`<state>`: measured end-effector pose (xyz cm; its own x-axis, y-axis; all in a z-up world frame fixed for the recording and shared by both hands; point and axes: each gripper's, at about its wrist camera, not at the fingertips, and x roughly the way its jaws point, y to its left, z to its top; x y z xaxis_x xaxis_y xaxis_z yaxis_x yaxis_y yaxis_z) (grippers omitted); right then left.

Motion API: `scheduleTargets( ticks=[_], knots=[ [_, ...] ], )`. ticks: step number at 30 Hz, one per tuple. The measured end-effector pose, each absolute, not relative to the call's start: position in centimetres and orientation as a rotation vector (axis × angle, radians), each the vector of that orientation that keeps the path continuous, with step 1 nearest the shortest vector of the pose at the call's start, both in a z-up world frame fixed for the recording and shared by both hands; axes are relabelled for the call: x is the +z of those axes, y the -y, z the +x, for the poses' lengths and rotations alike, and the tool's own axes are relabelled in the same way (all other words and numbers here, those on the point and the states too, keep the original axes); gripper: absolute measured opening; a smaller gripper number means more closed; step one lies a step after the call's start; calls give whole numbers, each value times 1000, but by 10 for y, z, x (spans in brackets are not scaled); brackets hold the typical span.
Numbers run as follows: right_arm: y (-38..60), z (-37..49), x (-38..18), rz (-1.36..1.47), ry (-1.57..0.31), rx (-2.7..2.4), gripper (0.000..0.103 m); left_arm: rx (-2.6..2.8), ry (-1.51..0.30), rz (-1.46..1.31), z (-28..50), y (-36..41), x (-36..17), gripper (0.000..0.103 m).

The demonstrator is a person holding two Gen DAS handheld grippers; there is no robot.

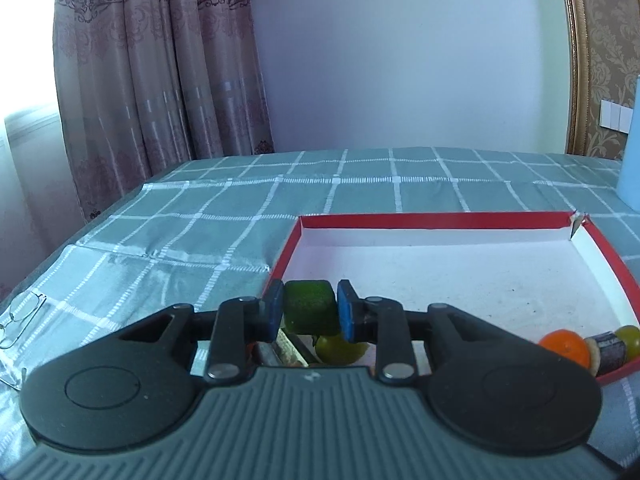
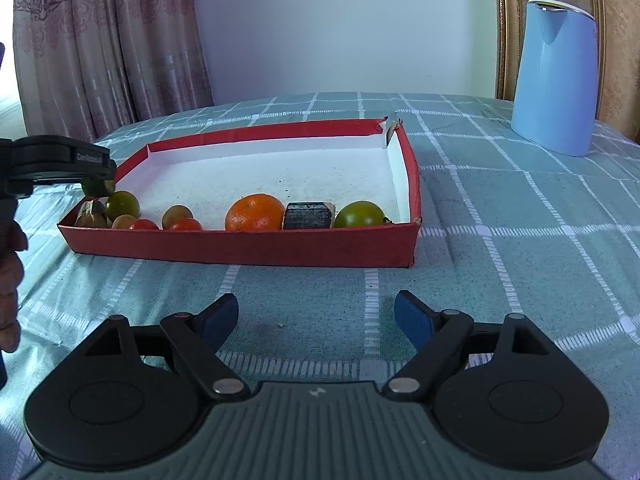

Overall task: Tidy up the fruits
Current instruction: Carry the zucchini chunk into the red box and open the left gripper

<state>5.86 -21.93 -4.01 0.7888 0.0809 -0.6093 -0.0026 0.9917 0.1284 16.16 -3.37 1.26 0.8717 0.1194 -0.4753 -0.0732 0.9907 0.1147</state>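
Note:
My left gripper (image 1: 309,312) is shut on a dark green fruit (image 1: 311,307) and holds it above the near left corner of the red tray (image 1: 432,219). In the right wrist view the same gripper (image 2: 98,184) hangs over that corner of the tray (image 2: 240,246). Along the tray's near wall lie a green fruit (image 2: 122,205), two red tomatoes (image 2: 186,224), an orange (image 2: 254,212), a dark block-shaped piece (image 2: 308,216) and a green tomato (image 2: 359,214). My right gripper (image 2: 315,316) is open and empty over the cloth in front of the tray.
A light blue kettle (image 2: 554,76) stands at the back right of the table. A pair of glasses (image 1: 20,320) lies on the checked tablecloth at the left edge. Curtains hang behind the table's left side.

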Motion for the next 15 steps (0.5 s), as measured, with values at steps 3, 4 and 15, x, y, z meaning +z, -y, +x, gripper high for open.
scheduleTargets(
  ticks=[3, 4, 15],
  knots=[
    [220, 59, -40, 123, -662, 48, 88, 113, -501, 106, 162, 36, 11, 56],
    [220, 59, -40, 123, -662, 49, 88, 119, -495, 110, 162, 36, 11, 61],
    [218, 59, -40, 121, -665, 48, 88, 98, -478, 82, 132, 32, 22, 99]
  ],
)
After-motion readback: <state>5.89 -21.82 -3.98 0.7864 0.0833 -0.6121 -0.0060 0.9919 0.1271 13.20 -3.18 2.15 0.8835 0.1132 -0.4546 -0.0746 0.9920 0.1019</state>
